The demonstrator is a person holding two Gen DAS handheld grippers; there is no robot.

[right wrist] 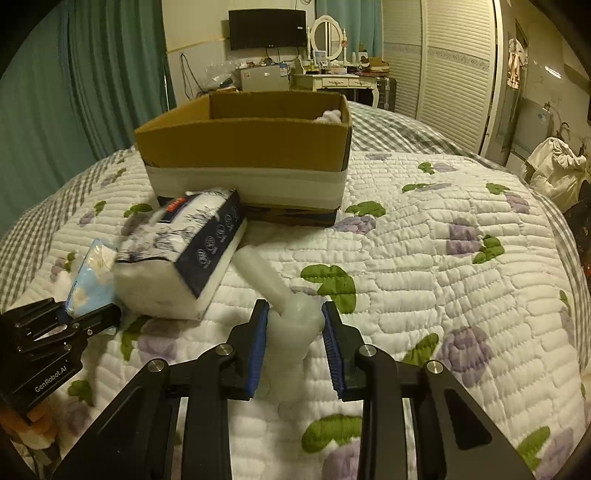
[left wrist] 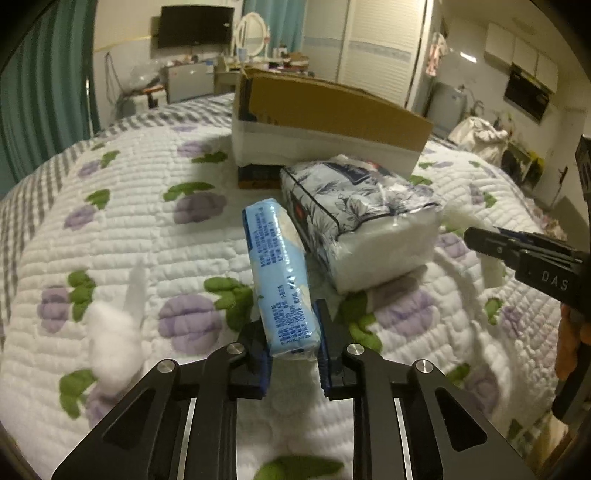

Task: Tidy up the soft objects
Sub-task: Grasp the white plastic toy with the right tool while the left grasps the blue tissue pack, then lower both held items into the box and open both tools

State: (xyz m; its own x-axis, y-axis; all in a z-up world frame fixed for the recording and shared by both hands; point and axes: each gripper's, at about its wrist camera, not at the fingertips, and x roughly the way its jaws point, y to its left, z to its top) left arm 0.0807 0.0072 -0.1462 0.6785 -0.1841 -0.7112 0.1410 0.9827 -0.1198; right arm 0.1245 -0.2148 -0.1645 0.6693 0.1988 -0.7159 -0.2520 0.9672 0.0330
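Dim bedroom: teal curtains (right wrist: 92, 74), wall-mounted TV (right wrist: 266, 28), white vanity (right wrist: 332, 77), louvred wardrobe doors (right wrist: 454, 62).

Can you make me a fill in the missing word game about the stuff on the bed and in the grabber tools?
1. The left tool is squeezing a light ____ tissue pack.
2. The right tool has a white foam piece between its ____.
3. The big flowery tissue pack lies in front of the cardboard ____.
4. Everything sits on a quilt with purple flowers and ____ leaves.

Missing words: blue; fingers; box; green
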